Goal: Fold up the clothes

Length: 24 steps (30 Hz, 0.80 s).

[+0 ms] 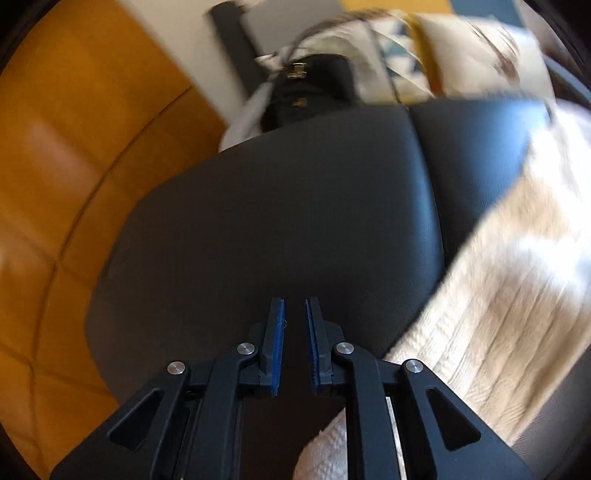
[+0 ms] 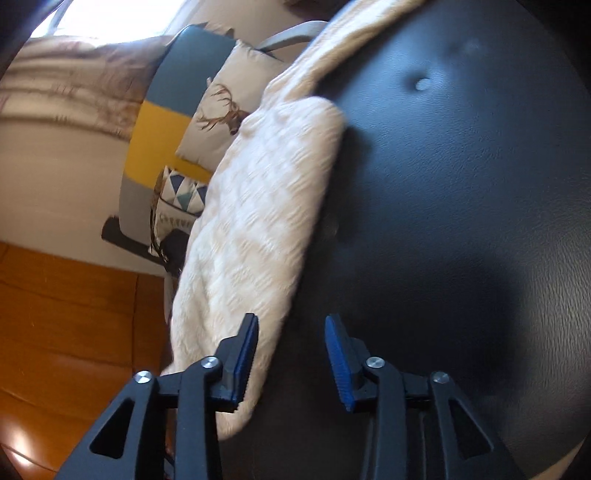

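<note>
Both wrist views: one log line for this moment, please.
left claw: empty, nearly shut | right claw: open, empty | cream knit: on black seat

Daylight poured from a blown-out window point(image 2: 110, 18) in the right wrist view, glare on the wooden floor point(image 2: 55, 314) below it, motion blur smeared the cream knit point(image 1: 498, 295), fisheye edges bent and darkened, black cushion point(image 2: 461, 221) shadowed.

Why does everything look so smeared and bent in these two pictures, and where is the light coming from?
Left wrist view: motion blur smears the cream knitted garment and the black bag, while the left gripper stays sharp; the fisheye lens bows the orange floor. Right wrist view: milder blur, a bright window blown out at top left, glare on the floor's lower left, a soft shadow on the black leather seat.
</note>
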Each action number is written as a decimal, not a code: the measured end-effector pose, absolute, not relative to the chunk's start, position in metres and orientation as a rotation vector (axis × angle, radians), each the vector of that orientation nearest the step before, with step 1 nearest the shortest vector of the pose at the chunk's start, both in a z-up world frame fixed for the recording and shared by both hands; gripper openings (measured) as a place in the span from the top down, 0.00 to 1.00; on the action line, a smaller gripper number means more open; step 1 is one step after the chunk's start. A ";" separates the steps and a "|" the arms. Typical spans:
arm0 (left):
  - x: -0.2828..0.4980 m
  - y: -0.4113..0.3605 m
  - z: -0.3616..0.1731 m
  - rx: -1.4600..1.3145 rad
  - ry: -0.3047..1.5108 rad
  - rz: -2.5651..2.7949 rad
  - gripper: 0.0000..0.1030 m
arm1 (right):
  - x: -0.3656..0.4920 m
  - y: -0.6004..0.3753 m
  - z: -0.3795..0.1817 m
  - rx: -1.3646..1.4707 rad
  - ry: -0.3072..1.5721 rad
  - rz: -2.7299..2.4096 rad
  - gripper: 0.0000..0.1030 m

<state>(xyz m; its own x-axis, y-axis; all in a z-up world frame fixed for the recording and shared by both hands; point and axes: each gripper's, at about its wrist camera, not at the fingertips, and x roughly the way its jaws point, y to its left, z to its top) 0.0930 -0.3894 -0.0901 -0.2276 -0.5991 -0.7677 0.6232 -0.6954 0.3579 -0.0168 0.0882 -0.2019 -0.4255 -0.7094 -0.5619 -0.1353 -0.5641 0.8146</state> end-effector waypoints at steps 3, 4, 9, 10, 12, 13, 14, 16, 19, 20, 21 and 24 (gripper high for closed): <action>0.108 -0.362 -0.061 1.175 0.238 -2.199 0.84 | -0.037 0.091 -0.214 1.378 -1.250 -2.021 0.57; 0.112 -0.349 -0.054 1.166 0.308 -2.284 0.80 | -0.044 0.090 -0.217 1.379 -1.272 -2.010 0.58; 0.104 -0.260 -0.066 1.289 0.493 -2.626 0.70 | -0.072 0.076 -0.221 1.362 -1.290 -1.966 0.58; 0.097 -0.249 -0.071 1.311 0.489 -2.645 0.70 | -0.077 0.071 -0.221 1.368 -1.271 -1.964 0.58; 0.081 -0.231 -0.084 1.367 0.517 -2.665 0.70 | -0.082 0.057 -0.214 1.385 -1.166 -1.997 0.59; 0.073 -0.223 -0.090 1.394 0.539 -2.672 0.70 | -0.082 0.049 -0.208 1.384 -1.097 -2.020 0.68; 0.064 -0.216 -0.095 1.420 0.558 -2.673 0.70 | -0.082 0.041 -0.203 1.383 -1.028 -2.042 0.73; 0.049 -0.210 -0.104 1.451 0.587 -2.654 0.70 | -0.079 0.028 -0.192 1.361 -0.931 -2.072 0.87; 0.018 -0.226 -0.121 1.471 0.705 -2.614 0.70 | -0.074 0.018 -0.172 1.270 -0.954 -1.979 0.86; 0.012 -0.231 -0.127 1.469 0.773 -2.612 0.70 | -0.072 0.015 -0.163 1.246 -0.950 -1.958 0.86; 0.008 -0.236 -0.131 1.462 0.831 -2.607 0.70 | -0.072 0.012 -0.153 1.225 -0.924 -1.962 0.82; -0.006 -0.251 -0.135 1.404 0.920 -2.576 0.70 | -0.082 -0.002 -0.120 1.173 -0.822 -1.991 0.79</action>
